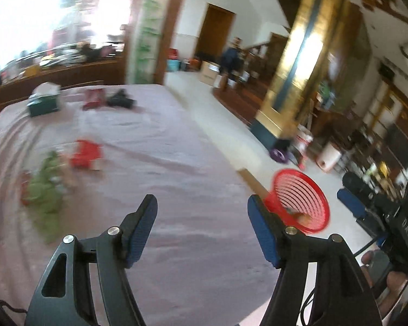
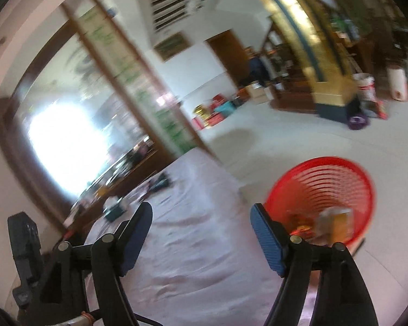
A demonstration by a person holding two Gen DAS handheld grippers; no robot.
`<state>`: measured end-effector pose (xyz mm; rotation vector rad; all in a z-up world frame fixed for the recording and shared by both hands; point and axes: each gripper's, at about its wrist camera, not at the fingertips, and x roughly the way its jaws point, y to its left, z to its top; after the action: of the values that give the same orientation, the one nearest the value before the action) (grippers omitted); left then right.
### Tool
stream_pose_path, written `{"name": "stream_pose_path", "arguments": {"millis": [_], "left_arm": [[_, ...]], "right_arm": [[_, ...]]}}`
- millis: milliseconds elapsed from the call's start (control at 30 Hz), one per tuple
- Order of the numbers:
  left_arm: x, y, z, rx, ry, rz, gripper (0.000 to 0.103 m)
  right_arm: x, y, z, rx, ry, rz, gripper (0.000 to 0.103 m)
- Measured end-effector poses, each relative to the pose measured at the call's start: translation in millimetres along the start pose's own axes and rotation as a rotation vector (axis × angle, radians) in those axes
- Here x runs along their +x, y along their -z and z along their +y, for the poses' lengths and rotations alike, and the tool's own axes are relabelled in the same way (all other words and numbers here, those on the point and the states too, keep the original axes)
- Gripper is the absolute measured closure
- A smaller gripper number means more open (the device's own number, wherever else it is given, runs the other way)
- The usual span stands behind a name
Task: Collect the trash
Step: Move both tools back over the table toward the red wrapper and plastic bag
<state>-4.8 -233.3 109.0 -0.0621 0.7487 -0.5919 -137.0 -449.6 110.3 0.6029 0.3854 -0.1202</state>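
My left gripper point(image 1: 202, 206) stands with its jaws apart and nothing between them, only the pale pink cloth point(image 1: 176, 141) that covers the bed-like surface below. My right gripper point(image 2: 201, 212) is likewise spread wide and empty over the same cloth point(image 2: 198, 244).

Ahead and to the right of both tools, off the edge of the cloth, a red basket point(image 1: 299, 201) stands on the pale floor point(image 1: 231, 108); in the right view the basket point(image 2: 321, 190) sits just past my right finger and holds a few blurred scraps, one of them yellowish.

To the left of my left gripper, on the cloth, lies a blurred heap of trash: a green wrapper point(image 1: 45, 190) and, beyond it, a red one point(image 1: 85, 153). Farther ahead are a green box point(image 1: 44, 99), another red thing point(image 1: 93, 98) and a dark thing point(image 1: 121, 99) near the far edge.

Beyond the cloth a wooden ledge point(image 1: 68, 70) runs under a bright window. To the right of the tools a gold pillar point(image 1: 299, 62) rises from the floor, with boxes and clutter along the walls and a brown door point(image 1: 216, 31) far ahead. My right hand's tool shows at the right edge of the left view.
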Motion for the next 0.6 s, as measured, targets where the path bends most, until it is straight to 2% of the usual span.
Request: {"name": "stream_pose_path", "arguments": {"millis": [300,400,500,600], "left_arm": [[-47.9,-9.9,137.6,-0.216,-0.175,-0.084,0.036],[-59.7,-12.7,179.5,-0.286,-0.234,-0.107,0.036],[-65.0,-16.4,213.5,-0.332,-0.286,-0.107,0.036],[-68.8,-19.9,236.9,-0.358,-0.302,-0.114,0.036]], "right_arm": [[79.8,32.4,87.0,-0.087,-0.181,0.192,0.024],[112.2,41.3,118.1,-0.144,-0.203,0.255,0.024],[138.5,47.9,144.0,-0.184,-0.232,0.295,0.024],[172.9,52.7,170.5,-0.228,-0.268,0.358,0.026]]}}
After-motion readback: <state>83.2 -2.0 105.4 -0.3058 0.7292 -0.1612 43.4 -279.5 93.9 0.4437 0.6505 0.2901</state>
